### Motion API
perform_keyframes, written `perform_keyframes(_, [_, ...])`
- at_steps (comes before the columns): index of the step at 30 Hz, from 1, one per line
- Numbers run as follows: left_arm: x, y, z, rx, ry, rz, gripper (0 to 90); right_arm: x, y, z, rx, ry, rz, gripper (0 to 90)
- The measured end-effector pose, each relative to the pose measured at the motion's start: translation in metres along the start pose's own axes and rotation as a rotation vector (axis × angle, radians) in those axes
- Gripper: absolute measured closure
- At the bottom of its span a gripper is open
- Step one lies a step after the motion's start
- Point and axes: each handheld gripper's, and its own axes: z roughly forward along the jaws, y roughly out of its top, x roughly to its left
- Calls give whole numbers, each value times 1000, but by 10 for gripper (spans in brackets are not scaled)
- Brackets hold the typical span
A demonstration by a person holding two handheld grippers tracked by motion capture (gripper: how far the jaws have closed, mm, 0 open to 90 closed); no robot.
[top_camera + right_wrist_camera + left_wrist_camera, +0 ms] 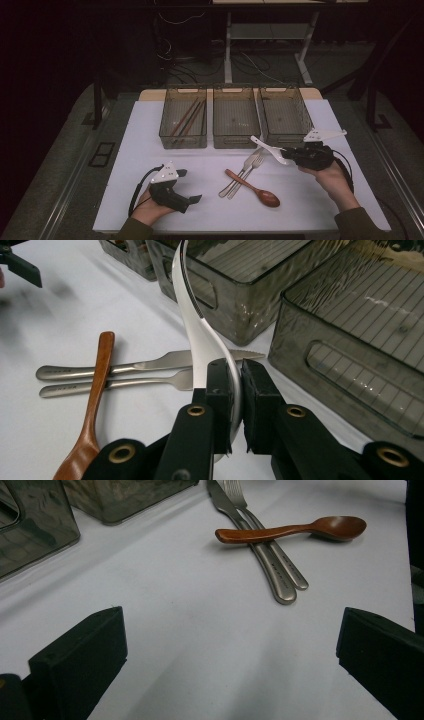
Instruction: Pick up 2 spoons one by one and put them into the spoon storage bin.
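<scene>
My right gripper (pixel 289 152) is shut on the bowl end of a white curved spoon (pixel 267 147), held just above the mat in front of the right bin. In the right gripper view the white spoon (pixel 196 335) rises from between the jaws of that gripper (pixel 239 400). A wooden spoon (pixel 252 188) lies across a steel knife and fork (pixel 242 175) at mid-table. My left gripper (pixel 190 185) rests at the front left, open, with bare mat between its jaws (pixel 230 650). The wooden spoon (pixel 295 530) lies ahead of it.
Three dark see-through bins stand in a row at the back: the left bin (pixel 182 141) holds brown chopsticks (pixel 187 117); the middle bin (pixel 236 141) and right bin (pixel 300 116) look bare. The white mat (pixel 145 165) ends close to my hands.
</scene>
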Motion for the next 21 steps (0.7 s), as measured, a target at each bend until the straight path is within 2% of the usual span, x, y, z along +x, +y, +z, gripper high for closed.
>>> perform_keyframes(10, [0,0,0,1,0,2,0,-1,14,8,-6,-1,-12,822])
perform_keyframes(21, [0,0,0,-4,-2,3,0,-2,32,13,-36,-11,-23,822])
